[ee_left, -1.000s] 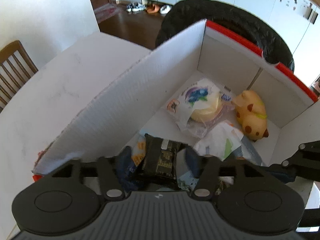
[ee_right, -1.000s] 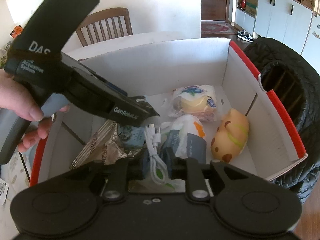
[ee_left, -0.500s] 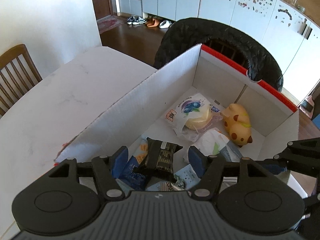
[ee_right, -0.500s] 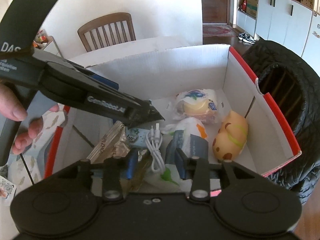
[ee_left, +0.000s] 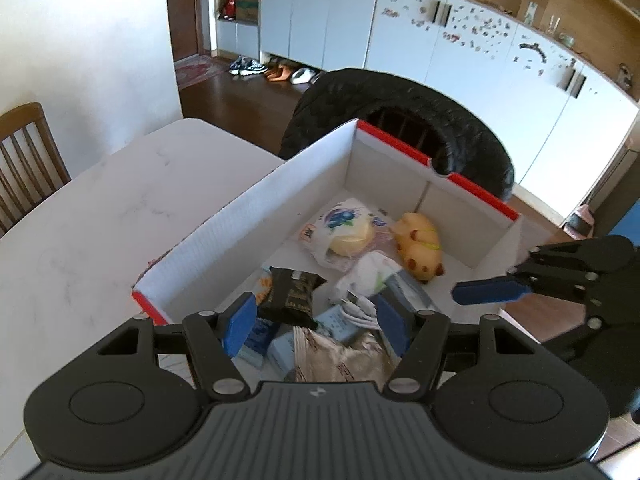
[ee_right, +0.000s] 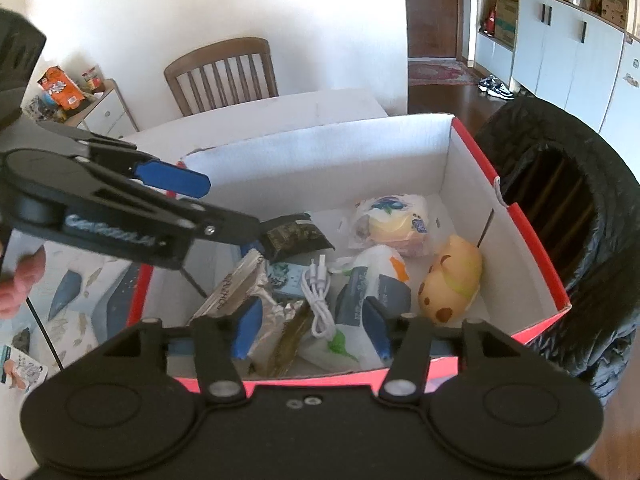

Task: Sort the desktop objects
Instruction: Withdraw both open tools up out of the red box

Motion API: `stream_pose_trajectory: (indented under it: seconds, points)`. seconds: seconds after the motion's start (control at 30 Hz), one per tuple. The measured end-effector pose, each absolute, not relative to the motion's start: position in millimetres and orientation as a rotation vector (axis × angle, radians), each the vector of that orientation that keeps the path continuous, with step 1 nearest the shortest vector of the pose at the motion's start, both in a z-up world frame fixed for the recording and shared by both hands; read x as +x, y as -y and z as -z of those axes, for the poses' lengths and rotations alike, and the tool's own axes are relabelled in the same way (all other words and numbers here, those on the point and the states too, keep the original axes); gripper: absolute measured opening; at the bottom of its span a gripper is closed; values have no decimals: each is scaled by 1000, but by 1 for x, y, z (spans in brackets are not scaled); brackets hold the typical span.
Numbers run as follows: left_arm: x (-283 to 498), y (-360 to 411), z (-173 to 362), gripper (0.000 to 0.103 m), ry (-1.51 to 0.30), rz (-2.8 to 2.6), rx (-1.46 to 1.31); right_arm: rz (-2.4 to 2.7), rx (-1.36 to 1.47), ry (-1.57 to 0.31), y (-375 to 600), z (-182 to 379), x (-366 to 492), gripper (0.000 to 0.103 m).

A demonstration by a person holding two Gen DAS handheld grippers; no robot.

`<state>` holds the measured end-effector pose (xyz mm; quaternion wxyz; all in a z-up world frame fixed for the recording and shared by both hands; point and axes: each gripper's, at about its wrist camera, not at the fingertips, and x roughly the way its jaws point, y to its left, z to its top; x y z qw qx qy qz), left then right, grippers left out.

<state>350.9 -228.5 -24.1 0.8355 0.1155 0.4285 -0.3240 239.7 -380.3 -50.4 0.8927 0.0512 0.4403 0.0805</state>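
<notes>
Box [ee_left: 256, 220] on table [ee_left: 100, 216], directly ahead of left gripper [ee_left: 316, 322]; dark packet [ee_left: 292, 294] just ahead between its fingers; foil pouch [ee_left: 340, 360] below them; cable [ee_right: 316, 300] ahead of right gripper [ee_right: 312, 326]; wrapped bun [ee_right: 390, 220] and animal toy [ee_right: 450, 280] at far right end; chair [ee_right: 224, 74] beyond table

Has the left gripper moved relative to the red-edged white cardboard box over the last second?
Yes. The left gripper has pulled up and back from the cardboard box, jaws open and empty.
</notes>
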Motion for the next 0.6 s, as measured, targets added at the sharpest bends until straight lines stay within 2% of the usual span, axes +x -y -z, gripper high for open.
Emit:
stream_pose_trajectory:
  seconds: [0.23, 0.4, 0.5, 0.6]
  points:
    - [326, 209, 9, 66, -872, 718, 226, -183, 94, -891, 370, 41, 229, 62]
    - [305, 189, -4, 66, -835, 728, 197, -186, 94, -863, 363, 32, 219, 69]
    - [291, 176, -10, 76, -809, 733, 172, -188, 105, -856, 359, 29, 213, 70]
    - [276, 162, -14, 76, -791, 744, 165, -193, 105, -842, 351, 24, 206, 73]
